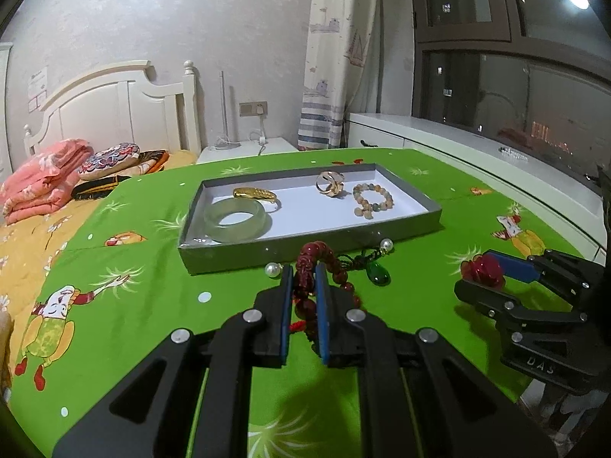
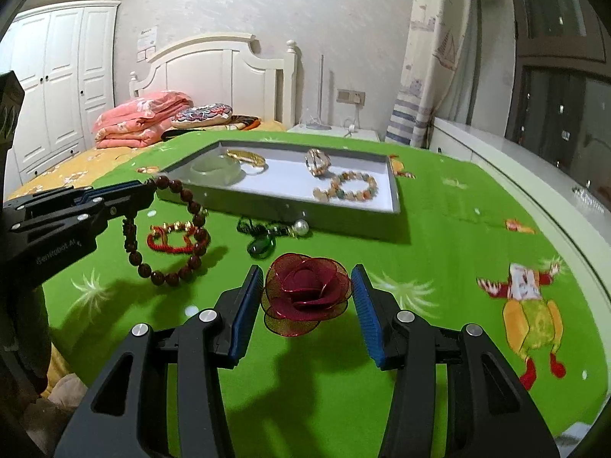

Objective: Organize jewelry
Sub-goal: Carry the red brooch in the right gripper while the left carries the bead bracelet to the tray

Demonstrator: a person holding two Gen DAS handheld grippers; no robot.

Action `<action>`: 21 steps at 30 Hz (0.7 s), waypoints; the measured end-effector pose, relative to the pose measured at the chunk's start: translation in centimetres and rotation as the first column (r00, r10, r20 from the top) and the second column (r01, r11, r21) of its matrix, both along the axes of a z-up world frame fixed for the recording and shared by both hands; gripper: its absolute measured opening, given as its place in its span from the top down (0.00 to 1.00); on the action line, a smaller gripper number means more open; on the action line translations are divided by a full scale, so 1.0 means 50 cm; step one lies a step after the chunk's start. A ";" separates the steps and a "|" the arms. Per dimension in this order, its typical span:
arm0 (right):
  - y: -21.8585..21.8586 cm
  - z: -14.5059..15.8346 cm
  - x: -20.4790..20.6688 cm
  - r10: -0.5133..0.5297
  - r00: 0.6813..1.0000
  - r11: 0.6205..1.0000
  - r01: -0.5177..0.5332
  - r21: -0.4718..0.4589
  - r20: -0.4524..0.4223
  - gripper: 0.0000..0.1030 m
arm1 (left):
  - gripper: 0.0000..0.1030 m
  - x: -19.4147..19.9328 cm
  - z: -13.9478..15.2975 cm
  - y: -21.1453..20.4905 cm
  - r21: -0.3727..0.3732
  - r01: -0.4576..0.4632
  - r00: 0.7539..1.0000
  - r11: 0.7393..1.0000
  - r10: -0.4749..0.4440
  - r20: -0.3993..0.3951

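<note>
Two claws: both over the green counter [image 2: 439, 252].
Left claw [image 1: 304, 273]: clamped on the dark red bead bracelet [image 2: 168, 229].
Right claw [image 2: 307, 278]: spread wide around the red rose [image 2: 305, 292], holding nothing.

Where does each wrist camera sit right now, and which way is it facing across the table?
Left wrist view: rides on the left claw, looking forward over the green tablecloth toward the grey tray; its own fingers are shut on the dark red bead bracelet, with the right claw at the right.
Right wrist view: rides on the right claw, facing the same tray; its open fingers flank the red mesh rose, with the left claw at the left.
Shared: tray, bracelet, rose, green glass pendant, both claws.
</note>
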State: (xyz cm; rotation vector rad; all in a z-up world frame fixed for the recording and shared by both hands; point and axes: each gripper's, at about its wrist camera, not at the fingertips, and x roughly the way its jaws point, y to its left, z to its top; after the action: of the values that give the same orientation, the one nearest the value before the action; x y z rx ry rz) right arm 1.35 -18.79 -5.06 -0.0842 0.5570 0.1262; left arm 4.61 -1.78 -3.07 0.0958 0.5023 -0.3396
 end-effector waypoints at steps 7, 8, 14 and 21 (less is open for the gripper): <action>0.024 0.041 0.040 0.010 0.999 0.999 -0.009 -0.031 0.038 0.56 | 0.89 0.009 0.027 0.005 -0.018 -0.020 0.999 1.000 0.020 0.031; 0.026 0.045 0.049 0.010 0.999 0.999 -0.009 -0.034 0.041 0.56 | 0.89 0.012 0.032 0.005 -0.018 -0.022 0.999 1.000 0.023 0.036; 0.029 0.059 0.102 0.010 0.999 0.999 -0.008 -0.033 0.040 0.56 | 0.89 0.046 0.058 0.004 -0.019 -0.034 0.998 0.999 0.035 0.057; 0.045 0.078 0.168 0.015 0.999 0.998 -0.012 -0.064 0.044 0.56 | 0.89 0.110 0.092 -0.003 -0.025 -0.048 0.997 0.999 0.049 0.063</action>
State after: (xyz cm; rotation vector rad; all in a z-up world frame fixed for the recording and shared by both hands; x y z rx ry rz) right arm 9.77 -16.55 -1.14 -0.1522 0.5159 0.1198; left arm 10.12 -1.91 1.53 0.0716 0.4367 -0.2939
